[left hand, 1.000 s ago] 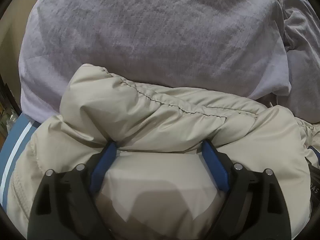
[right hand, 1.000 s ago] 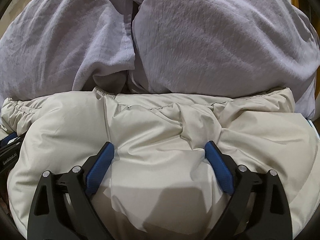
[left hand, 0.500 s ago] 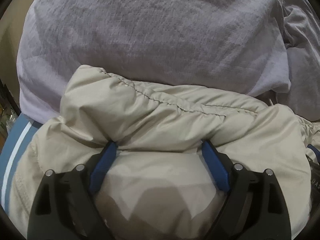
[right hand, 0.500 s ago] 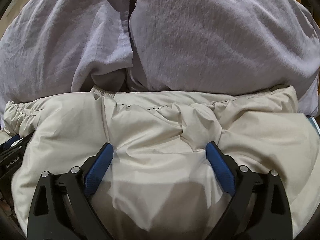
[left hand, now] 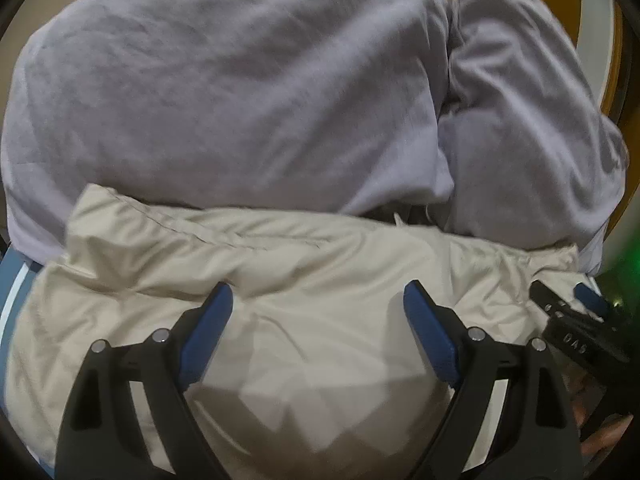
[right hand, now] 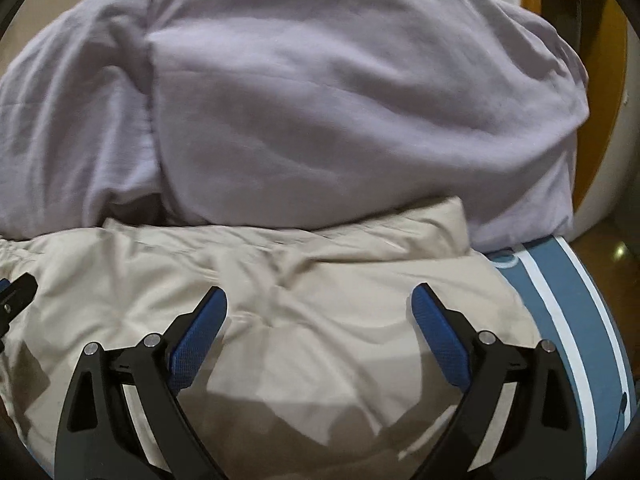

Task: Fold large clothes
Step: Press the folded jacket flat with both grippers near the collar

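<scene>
A beige puffy jacket [left hand: 304, 264] lies folded on the bed, filling the lower half of both views; it also shows in the right wrist view [right hand: 320, 280]. My left gripper [left hand: 318, 300] is open, its blue pads spread above the jacket's middle, holding nothing. My right gripper [right hand: 320, 304] is open too, over the jacket's right part. The right gripper also shows at the right edge of the left wrist view [left hand: 568, 316]. The left gripper's tip shows at the left edge of the right wrist view [right hand: 16, 292].
Two lilac-grey pillows [left hand: 240, 92] [right hand: 340, 112] lie just behind the jacket. A blue sheet with white stripes [right hand: 568, 304] covers the bed, also at the left [left hand: 16, 292]. A yellow-brown frame [right hand: 600, 100] stands at the right.
Both grippers have pulled back and lifted a little off the jacket. The views have shifted right, so more of the blue sheet and the other gripper now show.
</scene>
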